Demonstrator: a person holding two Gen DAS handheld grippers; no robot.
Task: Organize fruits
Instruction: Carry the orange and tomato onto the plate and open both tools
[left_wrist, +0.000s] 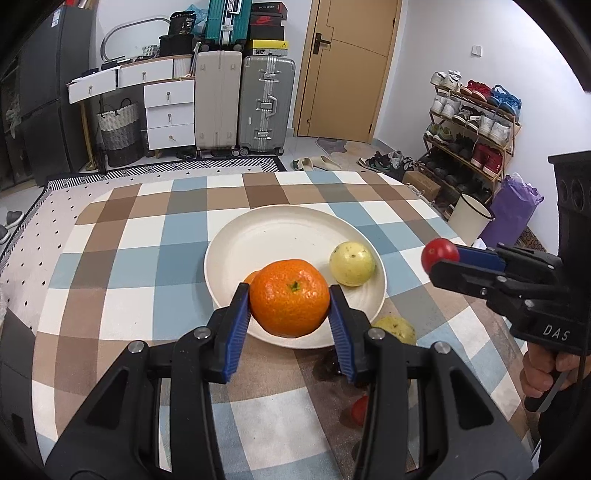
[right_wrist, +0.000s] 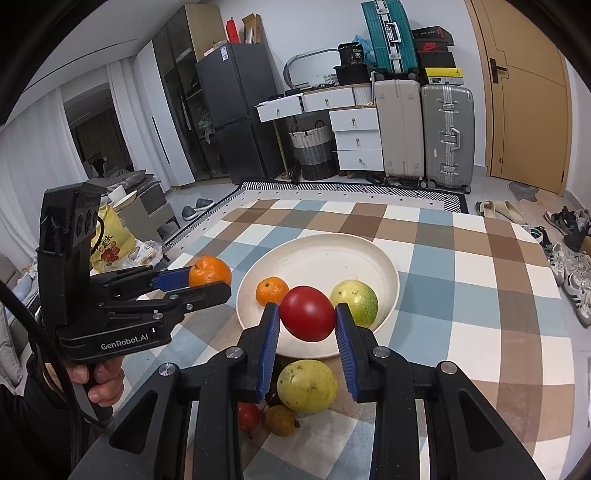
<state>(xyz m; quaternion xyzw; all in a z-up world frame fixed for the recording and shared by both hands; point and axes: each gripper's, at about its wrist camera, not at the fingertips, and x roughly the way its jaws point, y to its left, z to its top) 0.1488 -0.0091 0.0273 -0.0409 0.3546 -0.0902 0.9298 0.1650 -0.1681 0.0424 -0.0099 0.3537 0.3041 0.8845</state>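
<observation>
Fruits are split between the plate, the tablecloth and both grippers right now: the left gripper (left_wrist: 290, 308) has its blue pads clamped on a big orange (left_wrist: 290, 298), held up over the near rim of the cream plate (left_wrist: 280, 229), and you can see the same orange from the side in the right wrist view (right_wrist: 209, 271) out past the plate's left edge. Right gripper (right_wrist: 306, 315) is closed on a red tomato (right_wrist: 307, 313), also lifted above the near side of the plate; from the left camera it shows as a small red ball (left_wrist: 439, 253) pinched at the fingertips off to the right. Sitting in the plate are a smaller orange (right_wrist: 271, 290) and a yellow-green guava (right_wrist: 355, 301), apart from each other. On the checkered tablecloth (right_wrist: 461, 266) just in front of the plate there's a second guava (right_wrist: 307, 386), with a small brownish fruit (right_wrist: 282, 420) touching its near side and another red tomato (right_wrist: 248, 416) just left of that, partly hidden behind the gripper finger. Something dark sits by that cluster but I can't tell what it is
</observation>
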